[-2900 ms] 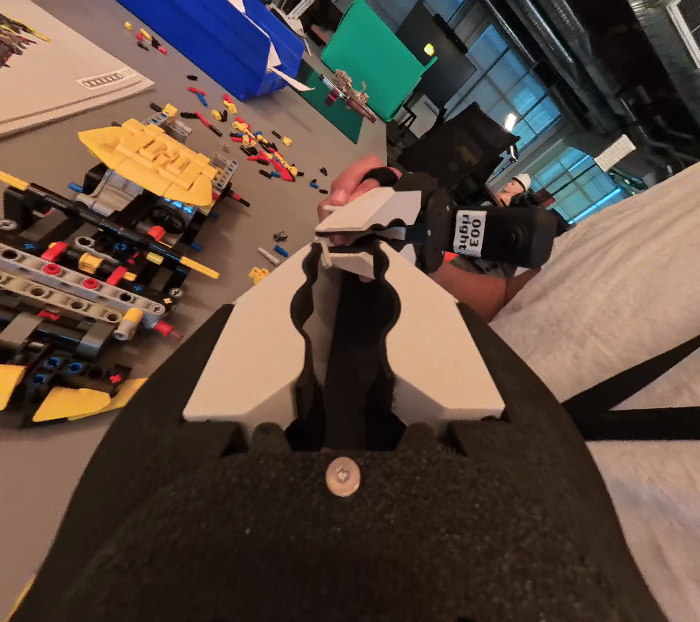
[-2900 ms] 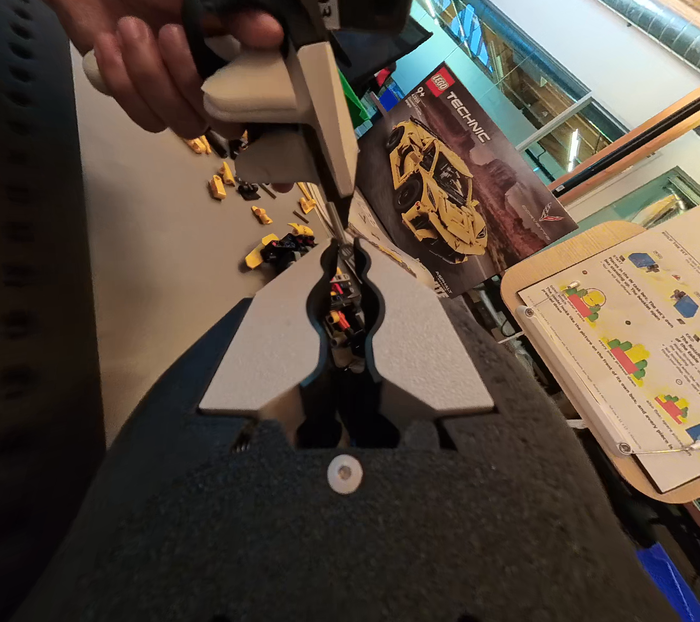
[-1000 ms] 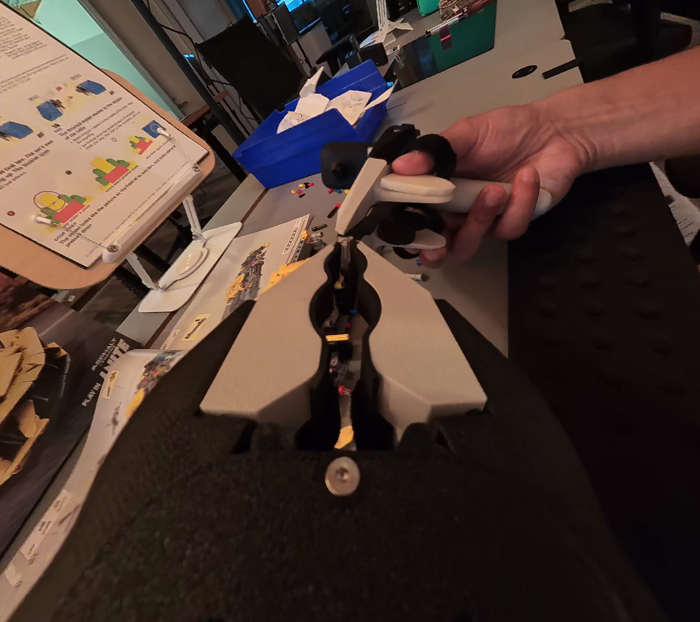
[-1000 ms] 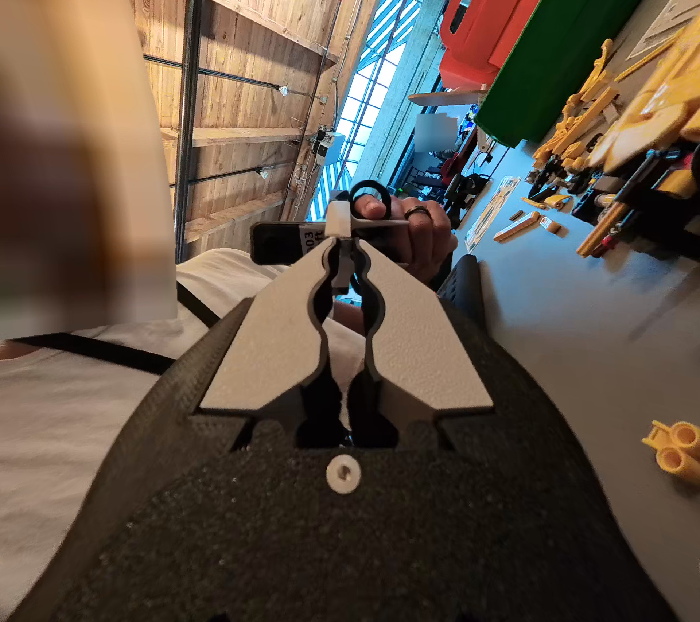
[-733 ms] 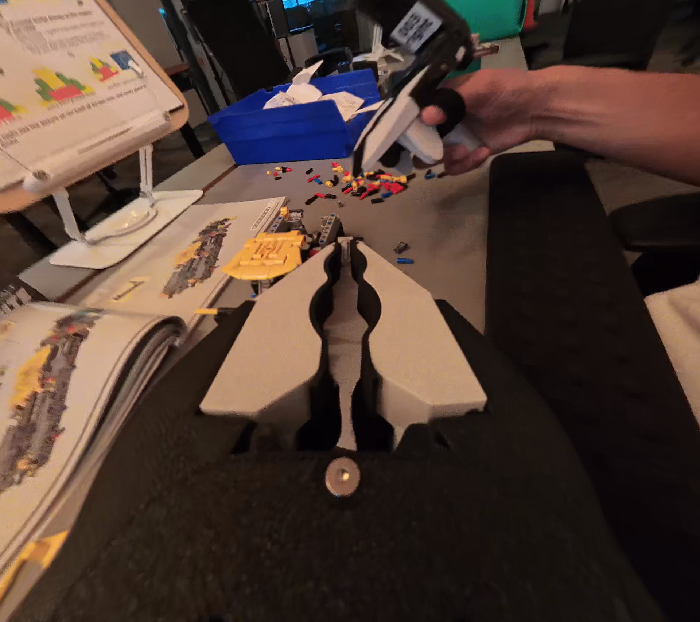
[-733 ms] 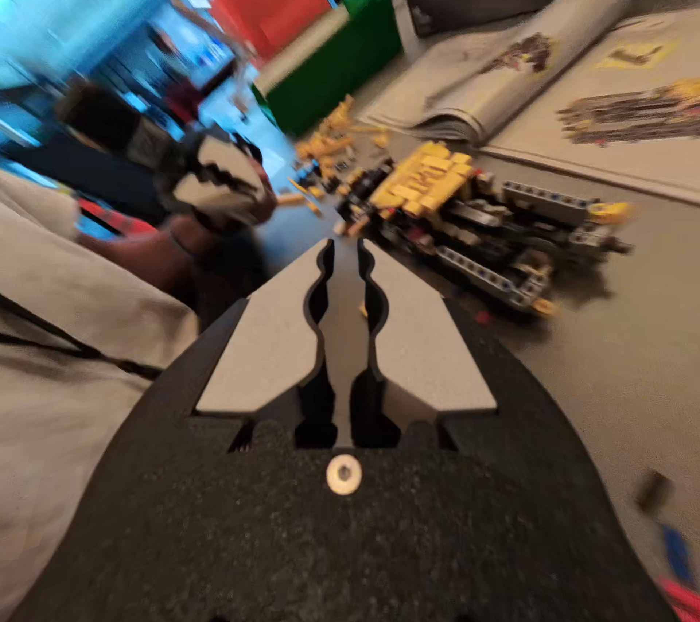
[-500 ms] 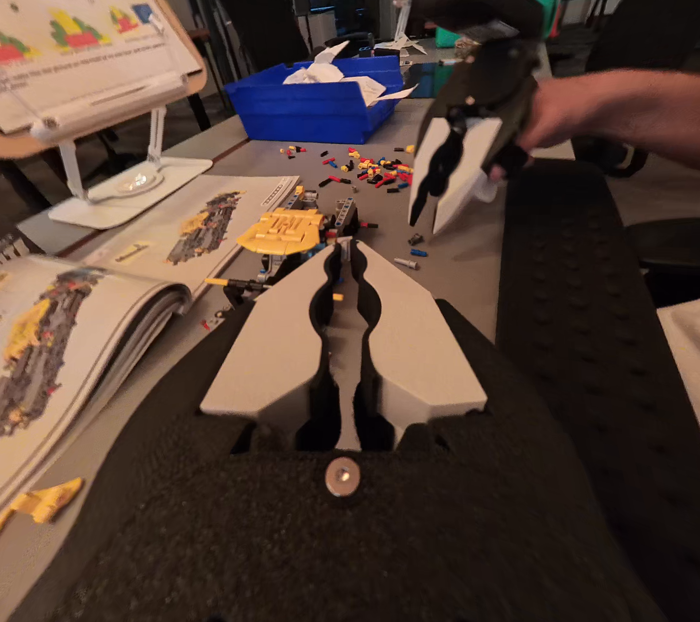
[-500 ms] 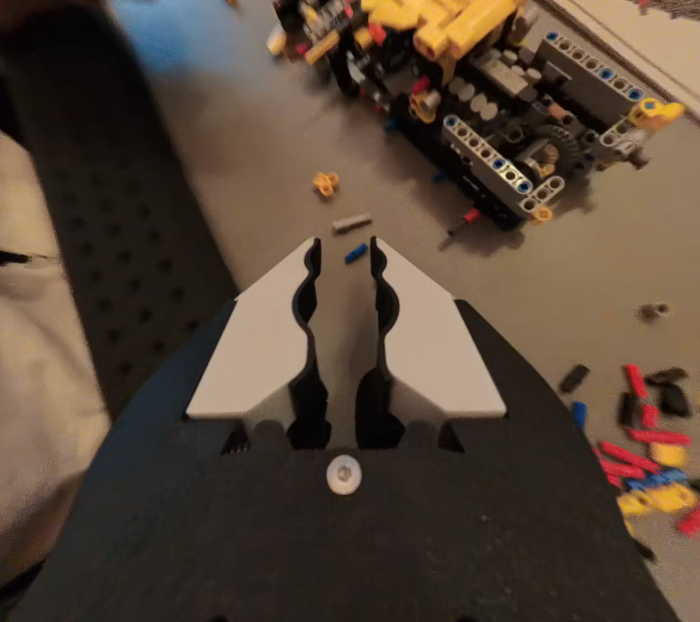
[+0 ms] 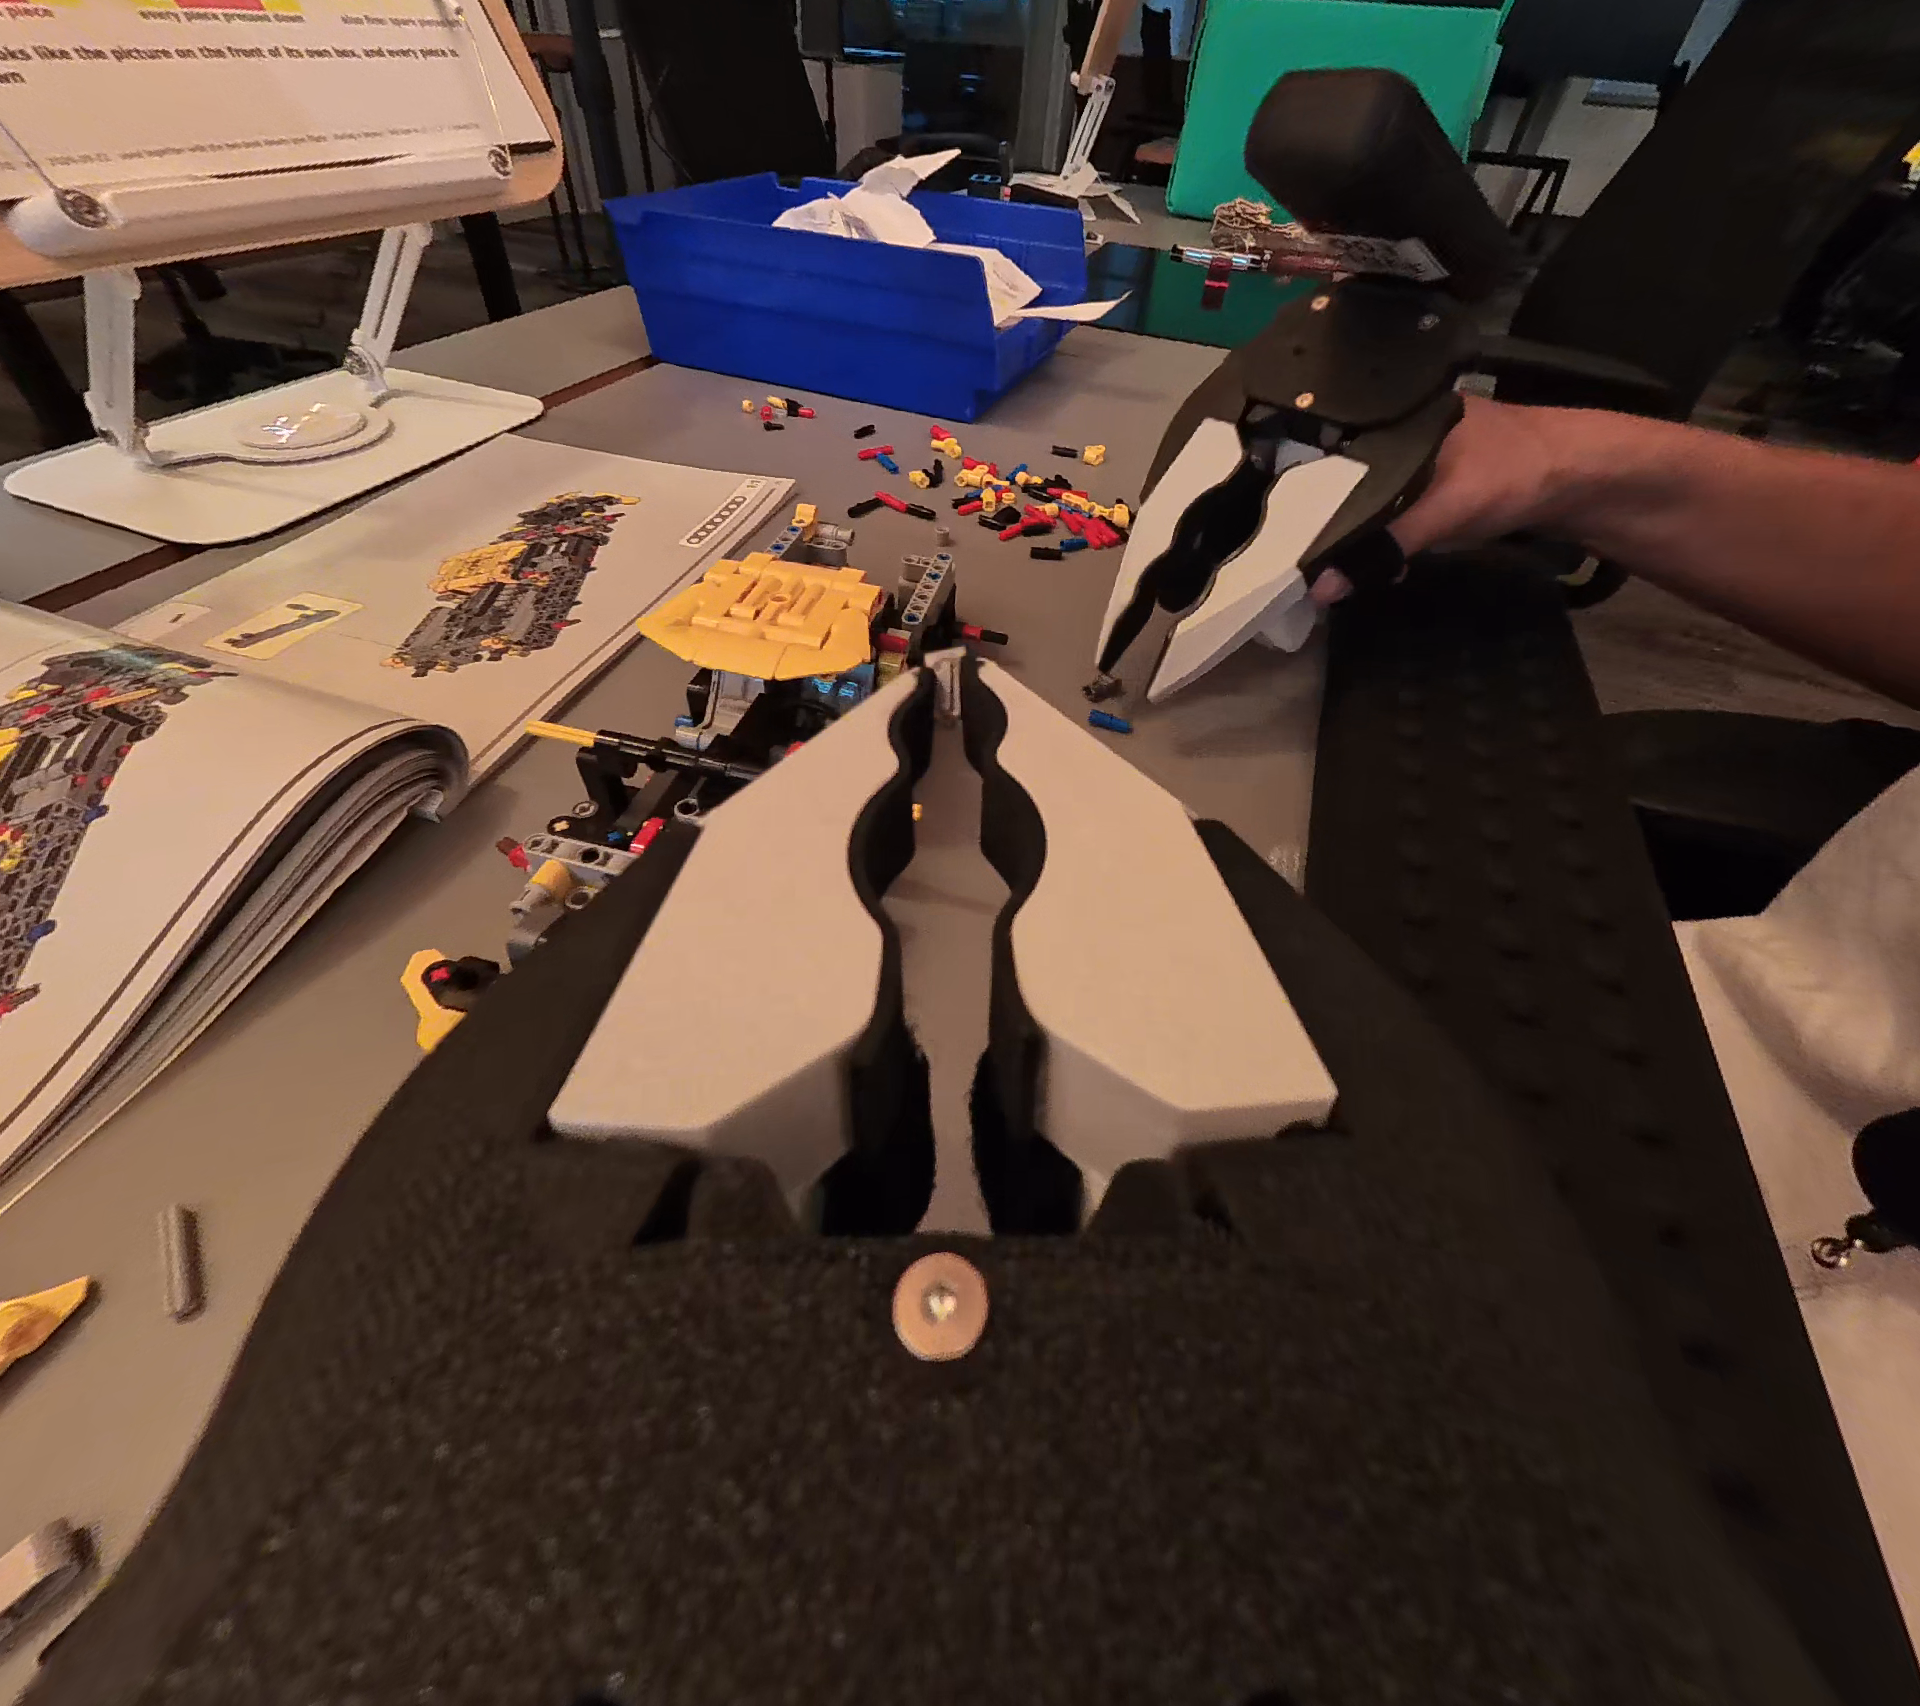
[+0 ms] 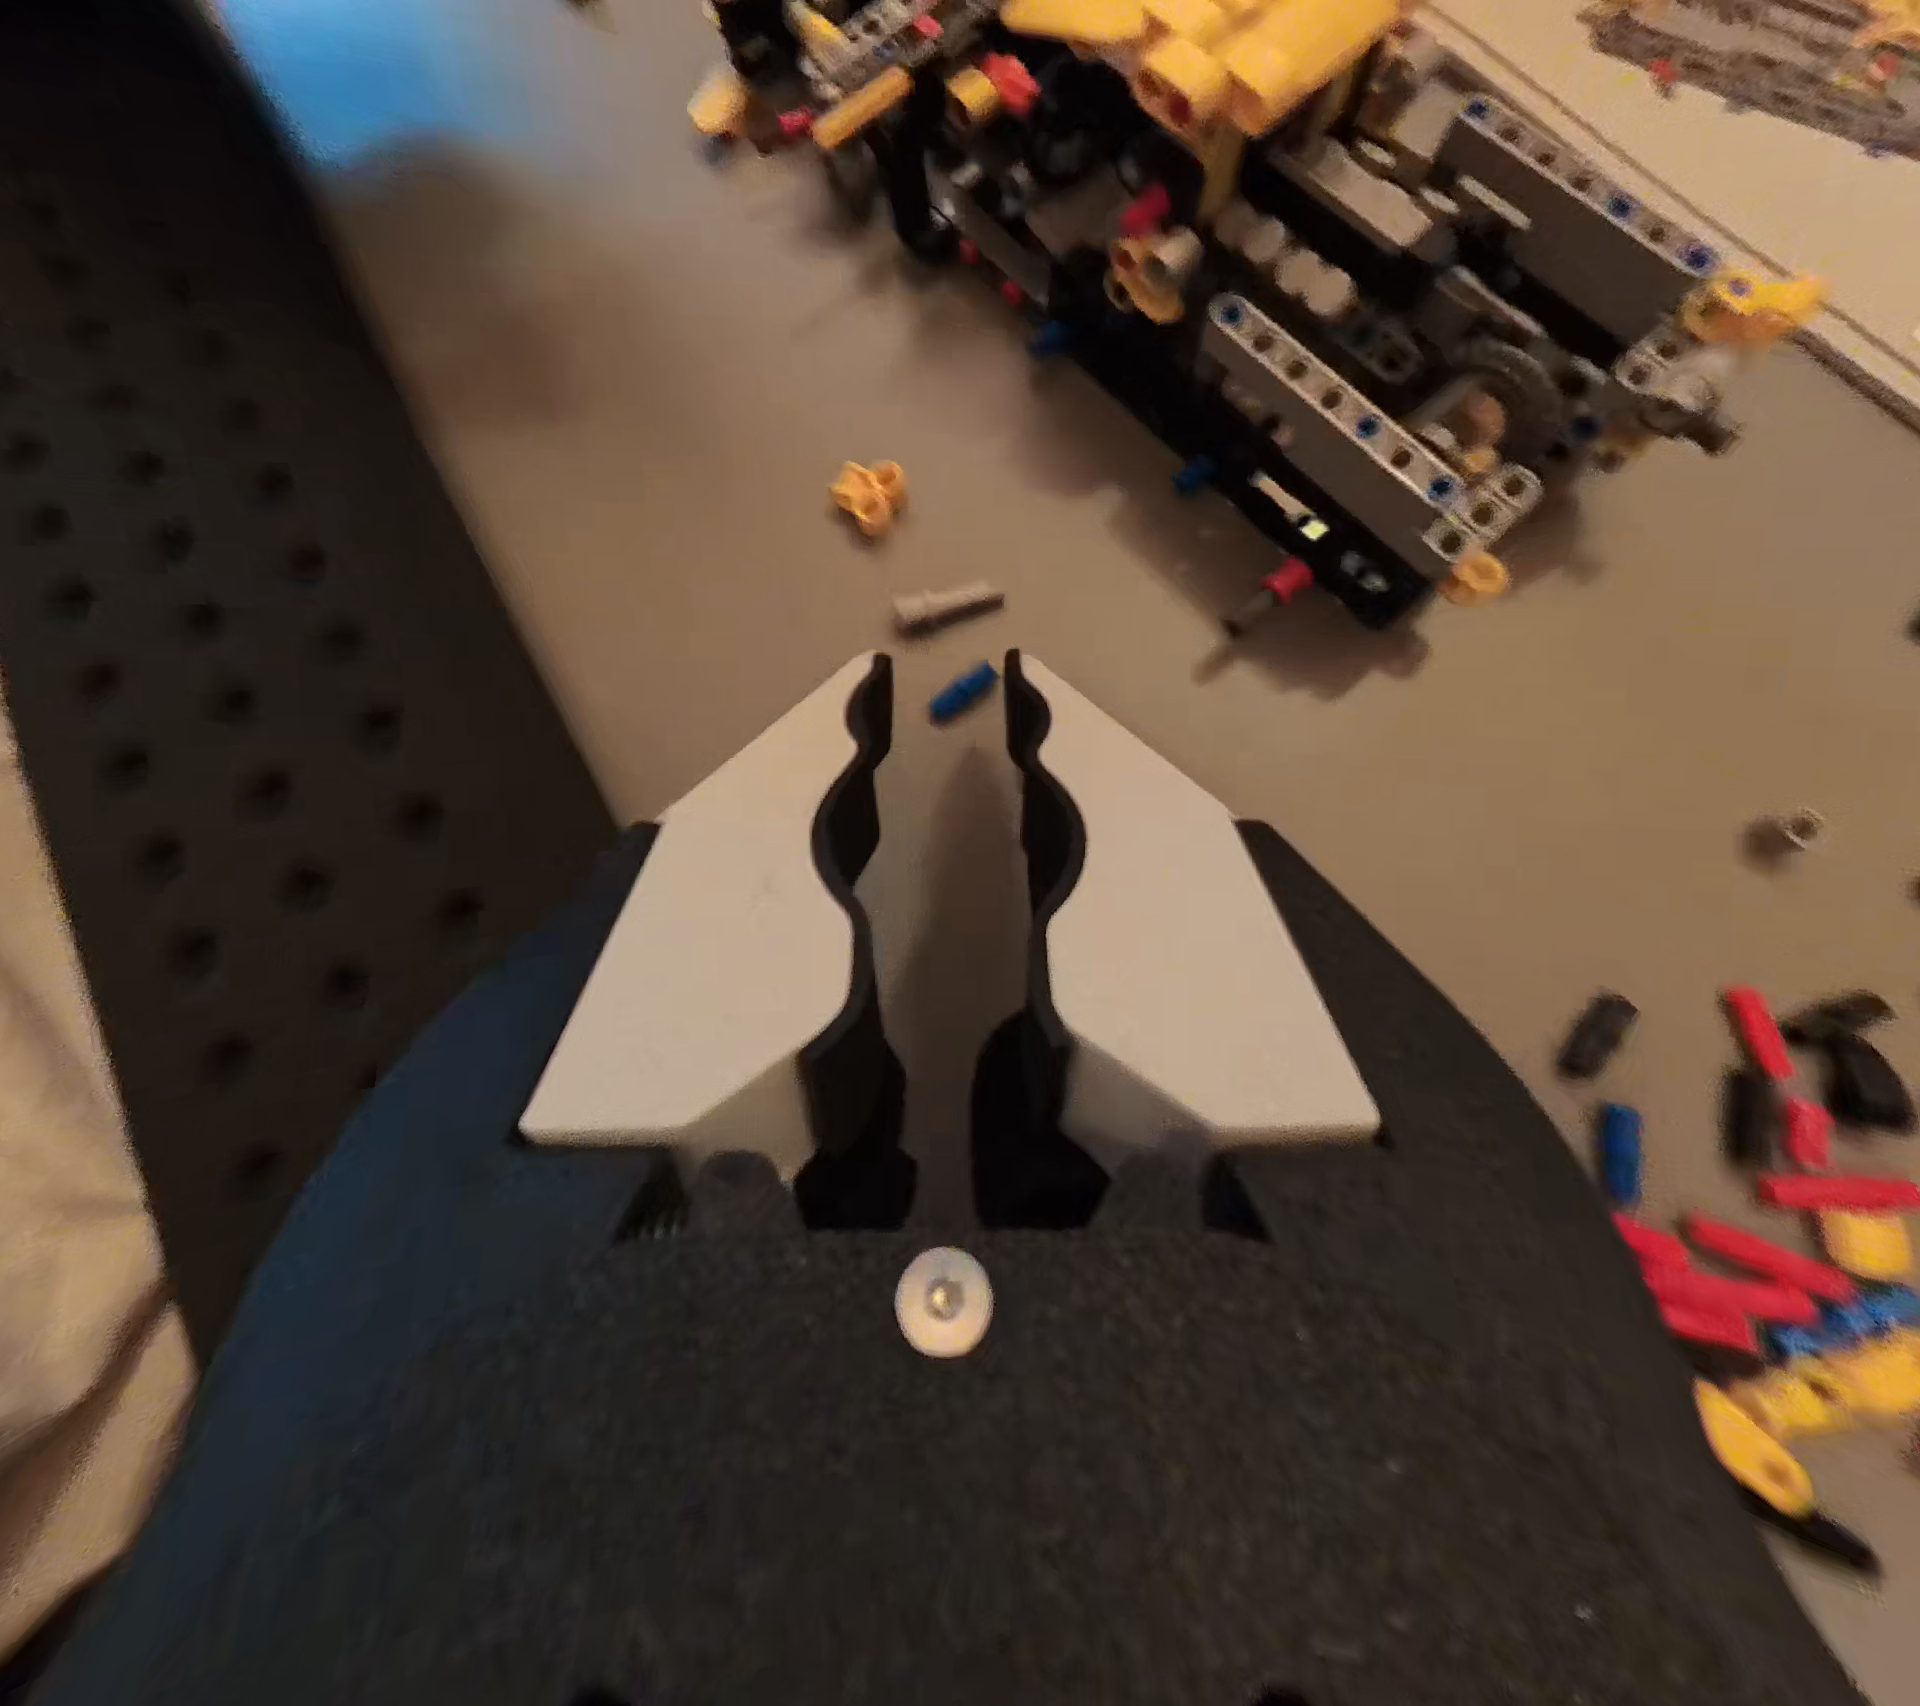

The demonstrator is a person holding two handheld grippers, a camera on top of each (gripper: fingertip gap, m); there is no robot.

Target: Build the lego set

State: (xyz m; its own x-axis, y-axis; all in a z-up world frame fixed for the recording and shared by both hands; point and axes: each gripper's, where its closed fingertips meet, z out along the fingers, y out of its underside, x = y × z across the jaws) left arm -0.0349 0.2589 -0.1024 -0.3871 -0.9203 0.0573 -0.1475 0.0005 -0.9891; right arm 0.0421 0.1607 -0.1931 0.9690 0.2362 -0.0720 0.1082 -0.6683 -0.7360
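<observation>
Two tools over a grey surface [image 9: 1039, 399]. The left tool [image 9: 948, 682] is nearly closed, fingers a narrow slit apart with a small grey pin [image 9: 948, 686] pinched at the tips, hanging above the near end of the half-built lego car [image 9: 758, 680]. The right tool [image 10: 943, 669] points down at the surface with jaws partly open, nothing held; a blue pin [image 10: 962, 690] lies on the surface right at the gap between its tips, a grey pin [image 10: 945, 607] just beyond that, and a yellow connector [image 10: 869, 495] farther on. In the left wrist view the right tool [image 9: 1127, 688] has its tips almost on the surface, beside the blue pin [image 9: 1110, 721], right of the car.

The car, yellow panel on top of a grey and black beam frame [image 10: 1351, 368], sits mid-surface next to an open instruction booklet [image 9: 312, 700]. A scatter of red, blue, yellow and black loose pieces [image 9: 1018, 503] lies behind it, in front of a blue bin [image 9: 831, 316] with crumpled paper inside. A tilted board on a white stand [image 9: 239, 46] is at far left. A black perforated mat [image 10: 208, 617] runs along the near edge. The right wrist view is motion-blurred.
</observation>
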